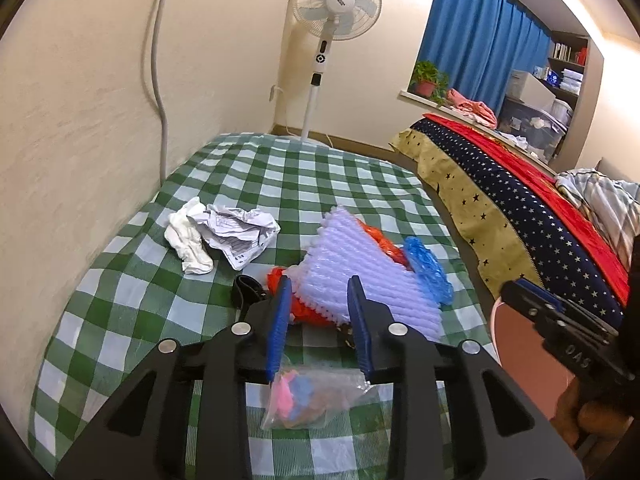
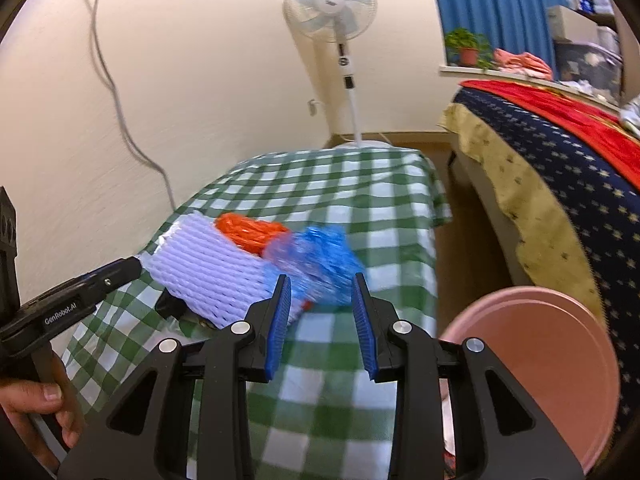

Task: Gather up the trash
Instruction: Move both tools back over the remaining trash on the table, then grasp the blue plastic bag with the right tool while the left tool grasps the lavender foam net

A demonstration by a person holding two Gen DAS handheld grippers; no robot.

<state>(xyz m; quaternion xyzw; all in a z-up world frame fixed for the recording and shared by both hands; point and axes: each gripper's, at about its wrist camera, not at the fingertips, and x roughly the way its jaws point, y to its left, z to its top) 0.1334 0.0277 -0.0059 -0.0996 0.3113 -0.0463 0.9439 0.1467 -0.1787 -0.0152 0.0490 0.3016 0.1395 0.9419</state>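
Trash is lying near the checked tabletop's right edge: foam netting, blue wrapper. You are holding both the left gripper and the right gripper narrowly parted, gripping nothing.

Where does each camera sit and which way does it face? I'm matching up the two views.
Left wrist: on the left hand-held gripper, looking down at the foam net and crumpled paper; right hand-held gripper at the edge.
Right wrist: on the right hand-held gripper, facing the blue bag; a hand shows.
Shared: checked cloth, fan, pink bin.
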